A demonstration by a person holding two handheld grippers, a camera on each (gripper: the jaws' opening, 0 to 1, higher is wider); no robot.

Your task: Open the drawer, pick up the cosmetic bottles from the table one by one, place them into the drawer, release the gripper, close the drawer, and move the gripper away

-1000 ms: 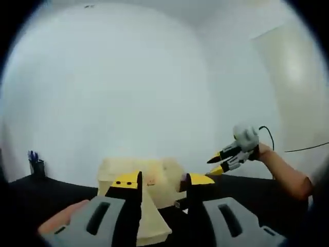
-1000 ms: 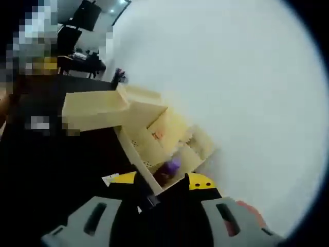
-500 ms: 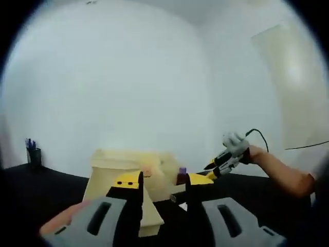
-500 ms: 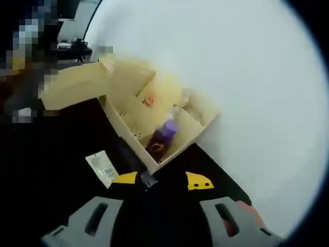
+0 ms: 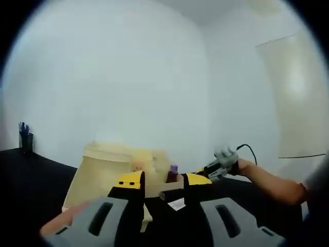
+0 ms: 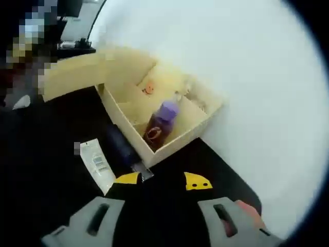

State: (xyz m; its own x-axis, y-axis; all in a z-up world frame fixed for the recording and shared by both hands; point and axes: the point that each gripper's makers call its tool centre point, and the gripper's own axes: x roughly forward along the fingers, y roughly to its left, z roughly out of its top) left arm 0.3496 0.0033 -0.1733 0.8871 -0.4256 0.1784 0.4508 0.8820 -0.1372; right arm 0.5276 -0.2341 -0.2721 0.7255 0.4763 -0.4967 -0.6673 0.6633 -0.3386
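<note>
Right gripper view: the cream drawer (image 6: 169, 141) sits open in the middle of the frame, pulled out over the black table (image 6: 46, 170). Inside it a dark bottle with a purple cap (image 6: 159, 123) leans against the drawer's near wall, cap toward the upper right. Just outside that wall, on the table, lies a dark blue bottle (image 6: 121, 149), its pale end right at the left yellow tip of the right gripper (image 6: 162, 181). The 2 jaws stand apart with nothing between them. A white tube (image 6: 97, 164) lies flat on the table left of the blue bottle.

Left gripper view: the left gripper (image 5: 162, 181) rises from the bottom centre, jaws apart, nothing held. The same drawer unit (image 5: 110, 167) shows as a cream block at lower centre, blurred, with the purple cap (image 5: 172, 170) poking up just behind the tips. A dark cylinder (image 5: 172, 194) lies between the yellow tips, beyond them. At right centre the other gripper (image 5: 218, 163) comes in on a person's forearm (image 5: 267, 180), pointing left toward the drawer. A pen holder (image 5: 24, 140) stands at far left.
</note>
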